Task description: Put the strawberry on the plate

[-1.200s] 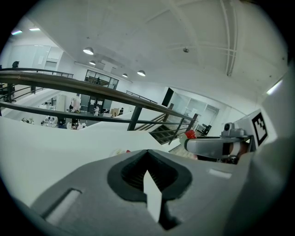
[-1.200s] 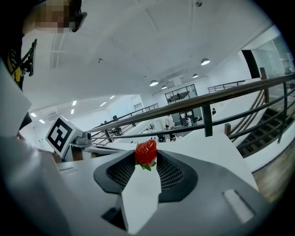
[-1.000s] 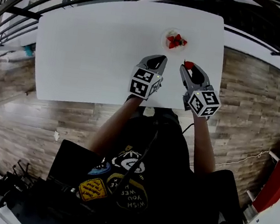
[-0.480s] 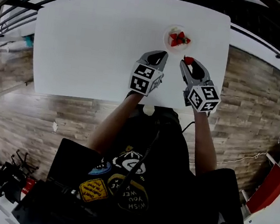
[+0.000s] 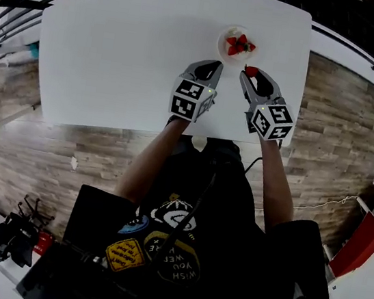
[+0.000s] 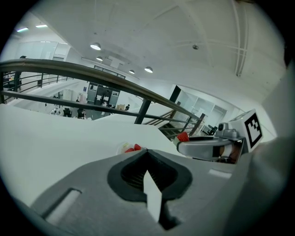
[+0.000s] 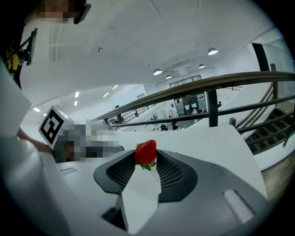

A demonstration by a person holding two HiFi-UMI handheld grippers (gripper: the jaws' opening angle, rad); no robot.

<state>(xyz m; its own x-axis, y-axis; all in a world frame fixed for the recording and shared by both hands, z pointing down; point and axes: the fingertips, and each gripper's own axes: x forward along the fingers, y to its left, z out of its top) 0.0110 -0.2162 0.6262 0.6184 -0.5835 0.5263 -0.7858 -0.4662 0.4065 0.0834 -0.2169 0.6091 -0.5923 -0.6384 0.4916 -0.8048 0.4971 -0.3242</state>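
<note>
strawberry (image 7: 146,152) pinched btwn right gripper (image 7: 146,162) tips.

In the head view the plate (image 5: 224,49) is too small for counting the strawberries (image 5: 239,45) on it; they read as one red cluster. Just below the plate, the held strawberry (image 5: 251,71) is only a red dot at the tips of the right gripper (image 5: 247,76), and its contact with the pads cannot be judged there. In the left gripper view the left gripper (image 6: 146,153) covers nearly all of the plate, so only a sliver of rim and some red tops show. Right of the plate, the right gripper's rear passes behind a blurred grey mass. In the right gripper view the strawberry's lower half is hidden between the jaws.
</note>
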